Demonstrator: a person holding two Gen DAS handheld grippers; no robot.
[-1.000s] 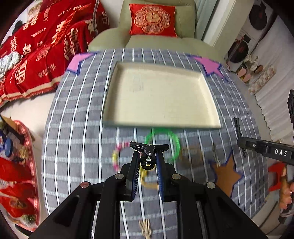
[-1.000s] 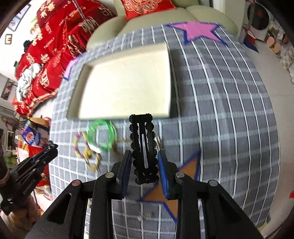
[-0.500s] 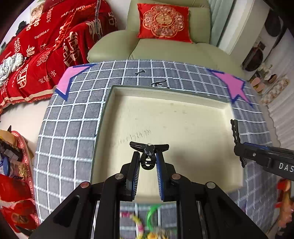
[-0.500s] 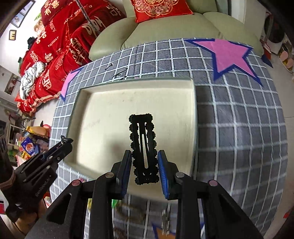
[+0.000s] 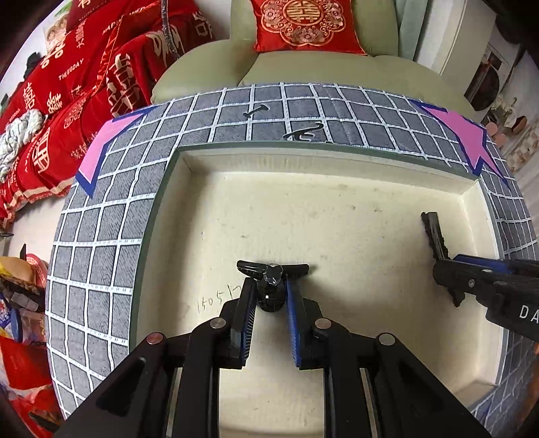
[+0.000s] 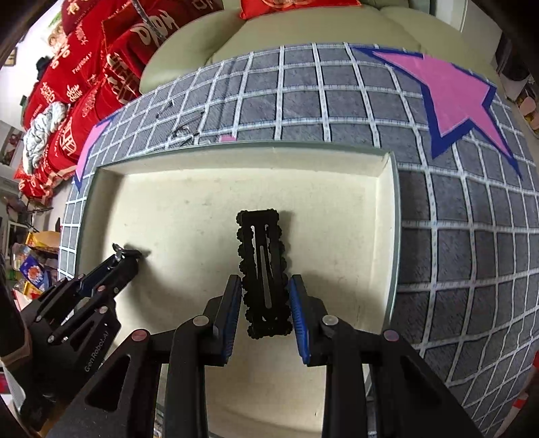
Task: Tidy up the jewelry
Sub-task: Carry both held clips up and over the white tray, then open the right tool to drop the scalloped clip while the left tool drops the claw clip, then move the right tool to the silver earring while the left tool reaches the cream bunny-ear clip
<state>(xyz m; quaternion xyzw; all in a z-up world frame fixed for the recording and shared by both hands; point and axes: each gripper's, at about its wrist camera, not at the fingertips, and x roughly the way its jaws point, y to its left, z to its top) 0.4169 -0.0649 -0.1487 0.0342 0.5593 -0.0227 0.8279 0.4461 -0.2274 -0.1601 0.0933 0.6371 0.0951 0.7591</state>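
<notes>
A cream tray (image 5: 337,205) (image 6: 235,175) lies on the grey checked cloth. Over its floor my left gripper (image 5: 269,293) is shut on a small black clip with a dark stone (image 5: 273,273), whose bar sticks out to both sides of the pads. My right gripper (image 6: 266,293) is shut on a long black scalloped hair clip (image 6: 261,256) that points forward above the tray's right half. In the left wrist view the right gripper (image 5: 441,266) and its hair clip (image 5: 433,232) come in from the right. The right wrist view shows the left gripper (image 6: 126,257) low on the left.
Two small dark hairpins (image 5: 303,133) (image 6: 183,133) lie on the cloth just behind the tray's far rim. Pink stars (image 6: 451,91) mark the cloth's far corners. A green sofa with a red cushion (image 5: 303,23) stands beyond the table, with red fabric (image 5: 67,101) to its left.
Both grippers have moved forward from the near cloth, where the bracelets lie, to over the tray, and have sunk closer to its floor. Each keeps its clip.
</notes>
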